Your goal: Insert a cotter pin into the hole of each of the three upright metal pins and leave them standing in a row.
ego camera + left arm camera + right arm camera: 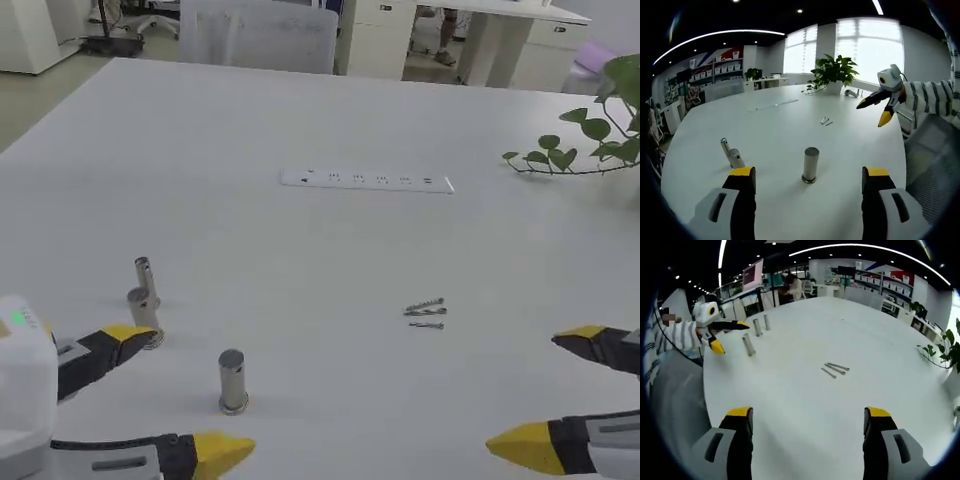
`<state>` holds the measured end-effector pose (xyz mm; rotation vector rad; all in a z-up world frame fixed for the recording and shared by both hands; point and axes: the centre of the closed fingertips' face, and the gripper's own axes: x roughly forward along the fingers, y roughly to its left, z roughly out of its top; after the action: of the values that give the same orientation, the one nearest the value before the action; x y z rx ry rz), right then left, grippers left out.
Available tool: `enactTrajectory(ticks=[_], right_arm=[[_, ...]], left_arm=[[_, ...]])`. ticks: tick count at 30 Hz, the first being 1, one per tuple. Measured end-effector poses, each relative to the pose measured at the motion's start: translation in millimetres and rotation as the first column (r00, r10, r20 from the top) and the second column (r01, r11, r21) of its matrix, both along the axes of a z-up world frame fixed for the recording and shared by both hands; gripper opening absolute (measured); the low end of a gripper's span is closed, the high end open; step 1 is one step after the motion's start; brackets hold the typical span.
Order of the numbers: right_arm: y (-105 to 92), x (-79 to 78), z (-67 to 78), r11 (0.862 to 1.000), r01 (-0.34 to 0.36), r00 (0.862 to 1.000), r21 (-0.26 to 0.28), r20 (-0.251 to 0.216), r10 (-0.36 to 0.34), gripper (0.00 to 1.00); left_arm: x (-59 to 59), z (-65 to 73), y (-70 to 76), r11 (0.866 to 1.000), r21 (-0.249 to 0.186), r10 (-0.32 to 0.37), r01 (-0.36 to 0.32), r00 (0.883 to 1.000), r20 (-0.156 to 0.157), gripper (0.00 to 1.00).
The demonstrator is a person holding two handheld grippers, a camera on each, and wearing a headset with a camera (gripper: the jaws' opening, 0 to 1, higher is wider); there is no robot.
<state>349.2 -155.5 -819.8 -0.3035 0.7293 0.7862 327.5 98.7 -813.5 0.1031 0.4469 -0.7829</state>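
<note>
Upright pins: three short silver metal pins stand on flared bases at the left of the white tabletop [330, 250]: nearest pin [232, 378], middle pin [144, 312], far pin [146, 278].
Pin spacing: middle and far pins are just beside each other. The nearest pin stands apart from them, closer to me and to their right.
Far pin detail: a cross hole shows near its top in the head view.
Cotter pins: thin silver cotter pins [426, 311] lie flat in a tight cluster on the table, well apart from the upright pins and to their right. I count three in the right gripper view.
Left gripper [200, 391]: my black jaws with yellow tips are spread wide, with nothing between them. In the left gripper view the nearest pin stands ahead, about midway between the two jaws, and I am not touching it. In the head view my upper tip overlaps the middle pin's base; I cannot tell if they touch.
Right gripper [522, 390]: jaws spread wide and holding nothing. It sits over bare table at the lower right, nearer to me than the cotter pins.
Arm: a striped sleeve [930, 100] shows behind the right gripper in the left gripper view.
Mid-table: a flat white power strip [366, 181] lies beyond the cotter pins.
Far right: a green leafy plant [600, 130] trails over the table edge.
</note>
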Motion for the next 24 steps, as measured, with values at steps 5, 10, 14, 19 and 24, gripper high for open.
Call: enactTrajectory(ticks=[5,10,14,19,24], right_arm=[[3.7,16.7,-0.1,0.998,-0.051,0.999,-0.026,-0.002,0.051,0.83],[8.9,34.5,2.6,0.991,-0.117,0.993,-0.058,-0.010,0.117,0.73],[13.2,48.9,8.2,0.984,-0.159,0.987,-0.084,-0.007,0.159,0.67],[18.7,63.0,11.5,0.958,-0.248,0.969,-0.142,-0.027,0.247,0.58],[24.3,74.3,6.2,0.927,-0.326,0.945,-0.186,-0.068,0.319,0.52]], left_arm=[[-12.9,-2.6,-1.9,0.999,0.002,-0.044,0.044,0.999,-0.025,0.99],[-22.9,-9.9,-2.1,0.998,0.006,-0.066,0.067,0.996,-0.059,0.99],[-29.1,-13.6,-1.3,0.997,0.004,-0.071,0.072,0.995,-0.073,0.99],[-34.9,-18.8,0.5,0.997,0.023,-0.069,0.071,0.994,-0.087,0.99],[-38.2,-19.3,0.8,0.998,0.012,-0.063,0.065,0.994,-0.089,0.99]])
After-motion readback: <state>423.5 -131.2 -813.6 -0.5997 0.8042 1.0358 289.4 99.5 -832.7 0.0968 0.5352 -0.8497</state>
